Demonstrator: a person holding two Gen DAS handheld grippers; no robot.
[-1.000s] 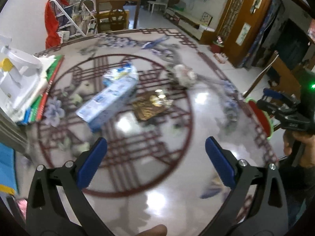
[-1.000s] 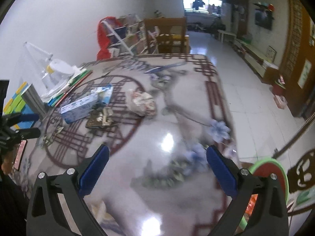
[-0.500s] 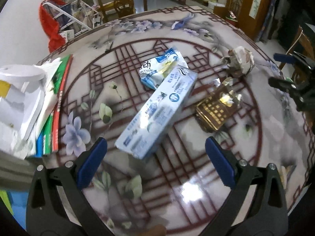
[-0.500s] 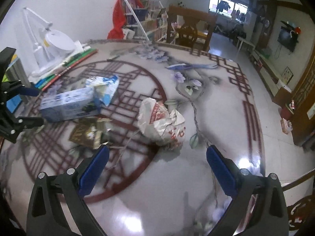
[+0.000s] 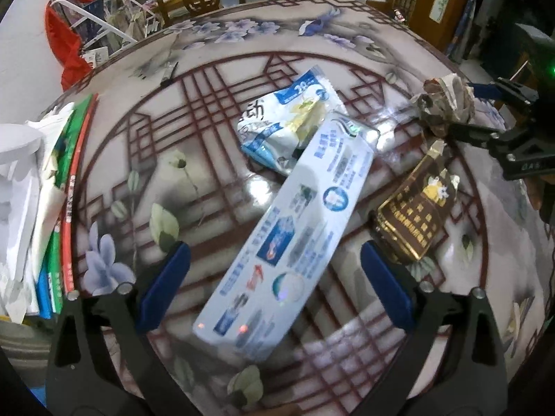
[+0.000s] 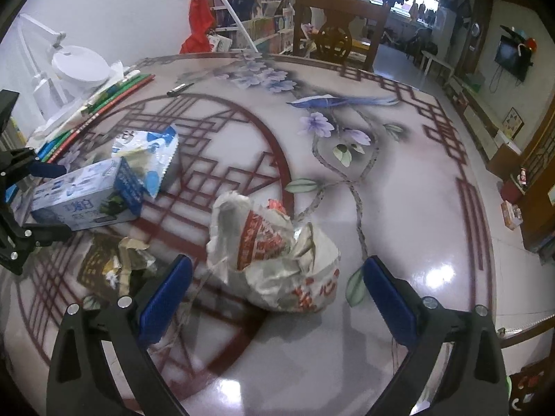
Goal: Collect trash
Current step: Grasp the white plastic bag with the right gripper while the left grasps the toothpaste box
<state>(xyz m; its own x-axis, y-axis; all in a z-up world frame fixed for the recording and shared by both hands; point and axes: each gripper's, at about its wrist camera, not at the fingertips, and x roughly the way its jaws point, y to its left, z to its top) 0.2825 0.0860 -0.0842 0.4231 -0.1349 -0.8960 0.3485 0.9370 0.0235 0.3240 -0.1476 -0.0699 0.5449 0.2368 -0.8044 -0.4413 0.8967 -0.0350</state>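
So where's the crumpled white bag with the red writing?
In the right wrist view the crumpled bag lies on the table between the open right gripper fingers, right of the brown wrapper.

One long box (image 5: 295, 242), one blue-white wrapper (image 5: 288, 121), one brown-gold packet (image 5: 416, 215), one crumpled bag (image 6: 274, 256), two grippers (image 5: 274, 277) (image 6: 277, 291) were counted.

Both wrist views tilt steeply down, close over the worktop (image 5: 215, 79); left sits above the long box (image 5: 291, 242), right beside it; both share the box.
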